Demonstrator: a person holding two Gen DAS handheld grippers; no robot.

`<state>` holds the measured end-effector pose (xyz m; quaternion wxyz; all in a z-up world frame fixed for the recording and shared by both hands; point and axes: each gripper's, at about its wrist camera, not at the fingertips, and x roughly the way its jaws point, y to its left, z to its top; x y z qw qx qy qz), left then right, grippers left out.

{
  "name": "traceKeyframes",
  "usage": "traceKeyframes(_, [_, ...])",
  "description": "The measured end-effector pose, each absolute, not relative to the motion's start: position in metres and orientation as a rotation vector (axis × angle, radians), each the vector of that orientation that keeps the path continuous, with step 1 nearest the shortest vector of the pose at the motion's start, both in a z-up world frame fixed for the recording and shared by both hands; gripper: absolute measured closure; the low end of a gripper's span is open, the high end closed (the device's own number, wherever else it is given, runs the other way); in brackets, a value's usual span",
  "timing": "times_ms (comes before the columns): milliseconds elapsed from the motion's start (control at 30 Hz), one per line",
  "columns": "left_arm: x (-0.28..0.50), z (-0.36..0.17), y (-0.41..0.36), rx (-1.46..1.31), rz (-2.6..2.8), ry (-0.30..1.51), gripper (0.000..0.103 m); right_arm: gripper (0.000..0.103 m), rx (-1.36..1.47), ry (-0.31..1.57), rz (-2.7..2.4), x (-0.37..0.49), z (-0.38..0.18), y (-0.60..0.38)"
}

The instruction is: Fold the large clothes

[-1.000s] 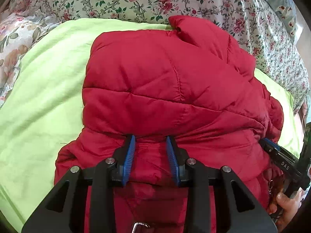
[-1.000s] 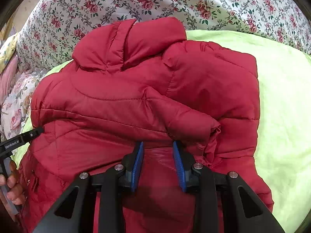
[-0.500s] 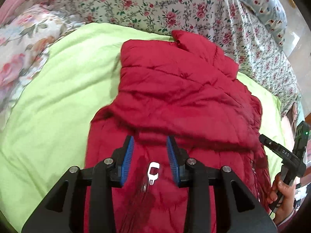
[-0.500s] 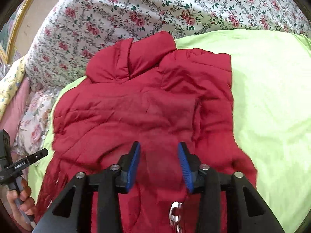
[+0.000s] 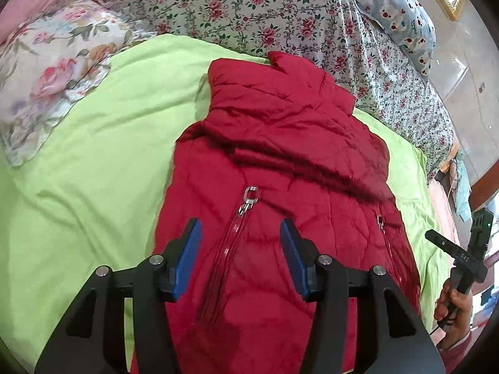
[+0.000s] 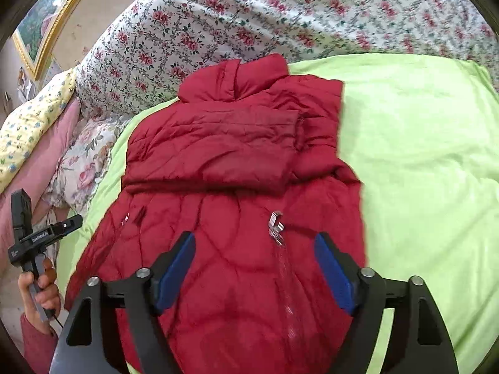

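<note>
A red puffer jacket [image 5: 280, 162] lies on the lime green blanket [image 5: 87, 143], collar at the far end, both sleeves folded across its chest. It also shows in the right wrist view [image 6: 230, 155]. A silver zipper pull [image 5: 249, 198] lies on its lower half. My left gripper [image 5: 240, 249] is open and empty above the jacket's lower part. My right gripper [image 6: 254, 258] is open wide and empty over the same lower part, near the zipper pull [image 6: 276, 222]. Each gripper shows at the edge of the other's view.
The bed has a floral sheet [image 5: 249, 6] behind the blanket. Floral pillows [image 5: 53, 71] lie at the left and a blue patterned pillow [image 5: 402, 15] at the far right. A framed picture [image 6: 46, 15] hangs on the wall.
Both grippers have pulled back and risen from the folded sleeves and opened wider. The jacket's lower half with the zipper now shows beneath them.
</note>
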<state>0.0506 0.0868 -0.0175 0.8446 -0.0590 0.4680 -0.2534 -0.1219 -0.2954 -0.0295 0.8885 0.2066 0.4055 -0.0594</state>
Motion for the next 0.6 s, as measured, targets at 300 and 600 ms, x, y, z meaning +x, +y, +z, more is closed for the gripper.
traceKeyframes(300, [0.03, -0.03, 0.121, -0.149, -0.504, 1.009, 0.035, 0.017, 0.426, 0.915, -0.257, -0.175, -0.05, -0.318])
traceKeyframes(600, [0.02, -0.058, 0.134, -0.179, -0.521, 1.093, 0.035, 0.016, 0.458, 0.99, -0.31, -0.208, -0.077, -0.321])
